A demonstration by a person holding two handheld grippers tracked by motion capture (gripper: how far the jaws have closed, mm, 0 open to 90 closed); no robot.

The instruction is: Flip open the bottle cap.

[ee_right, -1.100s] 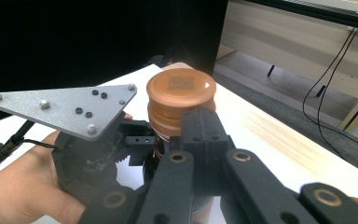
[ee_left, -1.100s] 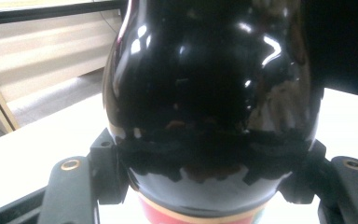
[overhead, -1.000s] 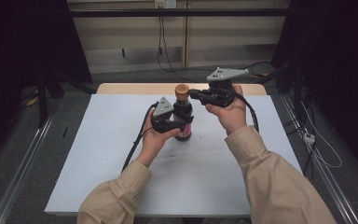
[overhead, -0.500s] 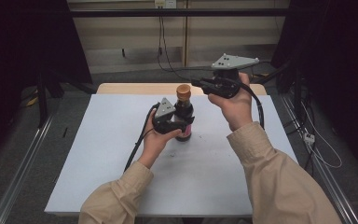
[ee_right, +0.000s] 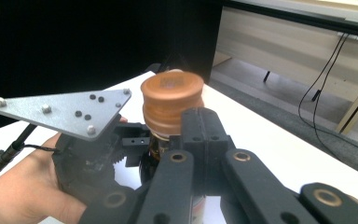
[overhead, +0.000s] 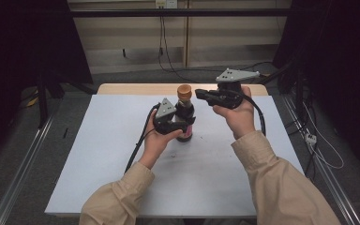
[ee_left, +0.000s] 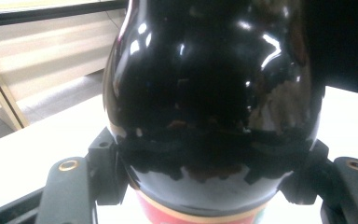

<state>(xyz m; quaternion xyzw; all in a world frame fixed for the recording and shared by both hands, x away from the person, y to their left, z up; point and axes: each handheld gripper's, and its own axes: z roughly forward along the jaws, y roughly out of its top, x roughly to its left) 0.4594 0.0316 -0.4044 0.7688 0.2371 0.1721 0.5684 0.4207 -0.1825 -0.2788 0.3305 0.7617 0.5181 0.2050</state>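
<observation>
1. Dark glass bottle stands upright mid-tabletop.
2. Left tongs pinch the bottle's body.
3. Right tongs pressed together, empty, just beside the brown cap.

The bottle stands upright on the table, near its far middle. The left gripper is around its body from the left. The right gripper sits just right of the cap, level with it.
</observation>
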